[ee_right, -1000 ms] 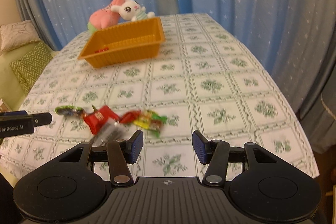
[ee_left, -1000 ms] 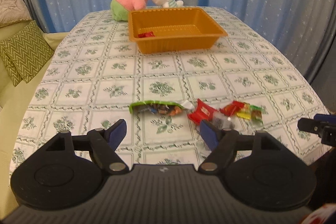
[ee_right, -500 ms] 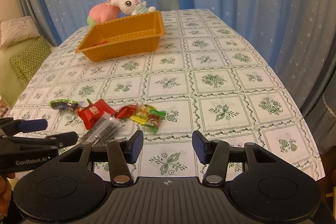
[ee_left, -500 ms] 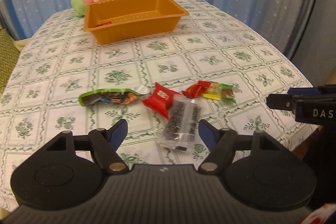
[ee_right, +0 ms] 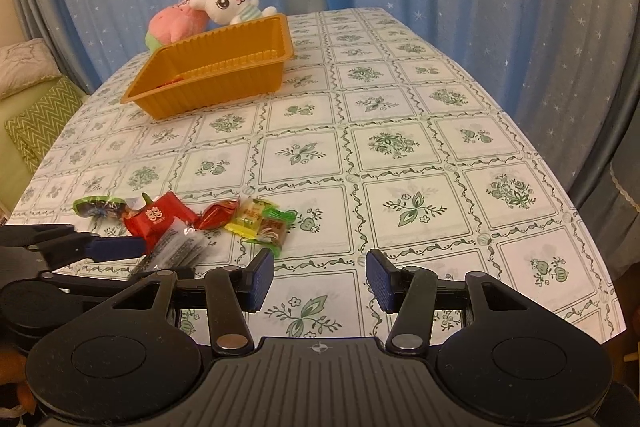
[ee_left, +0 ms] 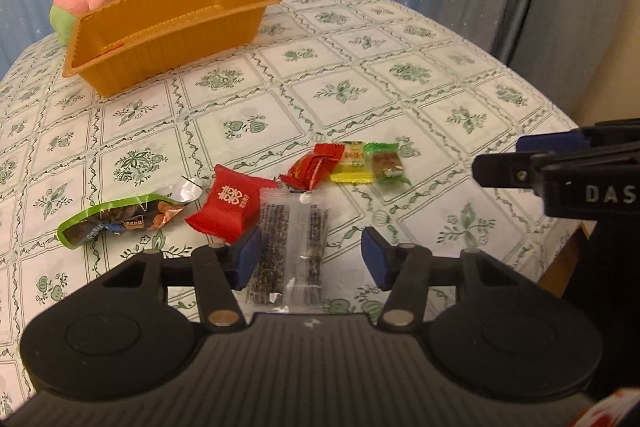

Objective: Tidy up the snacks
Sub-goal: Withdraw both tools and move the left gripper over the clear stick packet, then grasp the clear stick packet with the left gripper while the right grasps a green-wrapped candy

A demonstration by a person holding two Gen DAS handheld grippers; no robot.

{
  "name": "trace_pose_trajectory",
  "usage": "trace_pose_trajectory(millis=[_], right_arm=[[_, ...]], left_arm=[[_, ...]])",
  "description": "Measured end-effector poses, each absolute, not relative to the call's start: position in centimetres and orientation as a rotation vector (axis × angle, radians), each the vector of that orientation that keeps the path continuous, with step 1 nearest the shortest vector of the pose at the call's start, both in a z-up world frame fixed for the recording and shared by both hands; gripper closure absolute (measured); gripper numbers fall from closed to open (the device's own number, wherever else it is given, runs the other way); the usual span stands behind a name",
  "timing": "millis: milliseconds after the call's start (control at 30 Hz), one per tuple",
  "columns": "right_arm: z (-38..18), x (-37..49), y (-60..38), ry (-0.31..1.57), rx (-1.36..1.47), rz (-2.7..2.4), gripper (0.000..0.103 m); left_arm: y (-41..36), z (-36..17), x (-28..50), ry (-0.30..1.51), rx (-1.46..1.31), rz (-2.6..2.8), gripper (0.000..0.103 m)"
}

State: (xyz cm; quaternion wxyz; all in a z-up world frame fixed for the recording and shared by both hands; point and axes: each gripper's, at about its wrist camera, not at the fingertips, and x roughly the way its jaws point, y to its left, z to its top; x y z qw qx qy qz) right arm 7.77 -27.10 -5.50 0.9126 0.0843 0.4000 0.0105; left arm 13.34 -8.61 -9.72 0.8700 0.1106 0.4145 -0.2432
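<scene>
Several snack packets lie near the table's front edge: a clear packet of dark seeds [ee_left: 290, 243], a red square candy [ee_left: 232, 203], a green-edged wrapper [ee_left: 116, 221], a small red packet [ee_left: 314, 167], a yellow one [ee_left: 352, 163] and a green one [ee_left: 386, 163]. My left gripper [ee_left: 310, 261] is open, its fingers astride the clear packet's near end. My right gripper [ee_right: 320, 283] is open and empty above bare cloth, right of the green packet [ee_right: 274, 229]. The orange tray [ee_left: 168, 35] stands far back with a red item inside.
Two plush toys, pink [ee_right: 176, 23] and a white rabbit [ee_right: 230, 3], sit behind the tray [ee_right: 216, 79]. Blue star curtains hang around. A green cushion [ee_right: 40, 123] lies left of the table. The table edge [ee_right: 592, 255] falls away at right.
My left gripper has swung right and come down close over the clear seed packet. My right gripper has shifted slightly; the snacks lie where they were.
</scene>
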Motion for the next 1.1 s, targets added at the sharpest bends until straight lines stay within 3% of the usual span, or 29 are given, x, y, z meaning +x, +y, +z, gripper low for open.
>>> trace_pose_trajectory(millis=[233, 300, 400, 1100], right_arm=[[-6.0, 8.6, -27.1, 0.830, 0.184, 0.026, 0.051], [-6.1, 8.8, -27.2, 0.829, 0.192, 0.025, 0.051], [-6.4, 9.2, -27.1, 0.837, 0.192, 0.028, 0.051], [-6.9, 11.5, -24.6, 0.851, 0.177, 0.095, 0.051]], left_arm=[[-8.2, -11.0, 14.4, 0.913, 0.232, -0.482, 0.056], [-8.3, -11.0, 14.2, 0.906, 0.232, -0.476, 0.065], [-8.3, -10.9, 14.0, 0.900, 0.223, -0.458, 0.068], [-4.0, -7.5, 11.3, 0.827, 0.077, -0.336, 0.068]])
